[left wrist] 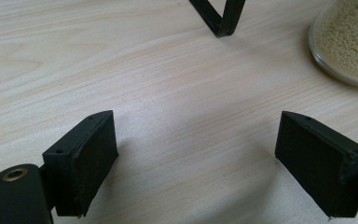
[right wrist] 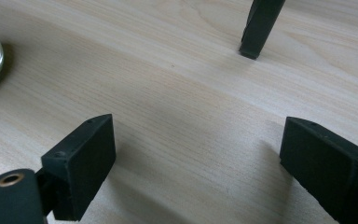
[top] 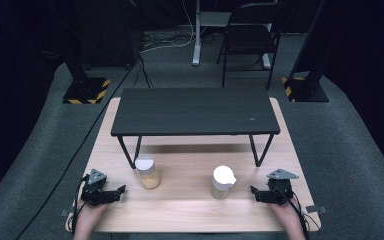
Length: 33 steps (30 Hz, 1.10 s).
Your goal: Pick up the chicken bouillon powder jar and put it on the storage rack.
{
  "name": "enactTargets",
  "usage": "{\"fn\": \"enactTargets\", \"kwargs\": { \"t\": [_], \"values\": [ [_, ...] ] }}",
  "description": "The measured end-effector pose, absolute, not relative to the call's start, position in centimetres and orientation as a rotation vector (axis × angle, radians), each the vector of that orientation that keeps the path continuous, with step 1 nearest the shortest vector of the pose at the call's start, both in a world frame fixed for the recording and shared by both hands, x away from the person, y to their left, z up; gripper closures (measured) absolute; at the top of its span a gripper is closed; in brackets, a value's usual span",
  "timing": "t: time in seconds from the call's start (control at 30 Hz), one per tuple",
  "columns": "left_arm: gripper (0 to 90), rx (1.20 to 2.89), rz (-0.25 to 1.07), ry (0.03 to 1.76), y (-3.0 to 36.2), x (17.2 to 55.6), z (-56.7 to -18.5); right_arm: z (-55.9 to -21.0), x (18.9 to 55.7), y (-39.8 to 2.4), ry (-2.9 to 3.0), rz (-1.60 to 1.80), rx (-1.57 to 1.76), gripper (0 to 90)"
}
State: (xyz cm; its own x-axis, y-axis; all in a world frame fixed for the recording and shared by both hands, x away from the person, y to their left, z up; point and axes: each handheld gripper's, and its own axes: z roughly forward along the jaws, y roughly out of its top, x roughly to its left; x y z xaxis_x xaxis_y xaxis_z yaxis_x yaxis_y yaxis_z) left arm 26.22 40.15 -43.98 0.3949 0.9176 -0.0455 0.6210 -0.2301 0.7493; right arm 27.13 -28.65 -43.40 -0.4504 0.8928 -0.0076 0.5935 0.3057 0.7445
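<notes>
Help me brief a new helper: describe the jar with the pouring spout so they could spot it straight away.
Find the low black shelf standing on the wooden table. In front of it stand two clear jars between the left gripper and the right gripper. Yours is the spouted jar, nearer the right gripper: its white lid has a small pouring lip, while the other jar has a plain round lid.

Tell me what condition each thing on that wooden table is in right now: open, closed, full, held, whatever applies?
Clear glass jar of tan grains: upright, white lid on, partly filled, not held.
Small clear spouted jug with white lid: upright, lid on, some pale contents, not held.
Low black shelf stand: standing on the table, top bare.
Left gripper: open, holding nothing, low over the table.
Right gripper: open, holding nothing, low over the table.
</notes>
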Motion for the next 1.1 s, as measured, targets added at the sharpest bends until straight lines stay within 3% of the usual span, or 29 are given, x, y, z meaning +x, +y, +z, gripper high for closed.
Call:
{"fn": "enactTargets", "kwargs": {
  "t": [1.1],
  "values": [
    [14.3, 1.893, 0.544, 1.134, 41.2, 23.5, -39.3, -43.4, 27.2, -28.7, 2.158, 0.957, 1.321, 9.4]
  ]
}}
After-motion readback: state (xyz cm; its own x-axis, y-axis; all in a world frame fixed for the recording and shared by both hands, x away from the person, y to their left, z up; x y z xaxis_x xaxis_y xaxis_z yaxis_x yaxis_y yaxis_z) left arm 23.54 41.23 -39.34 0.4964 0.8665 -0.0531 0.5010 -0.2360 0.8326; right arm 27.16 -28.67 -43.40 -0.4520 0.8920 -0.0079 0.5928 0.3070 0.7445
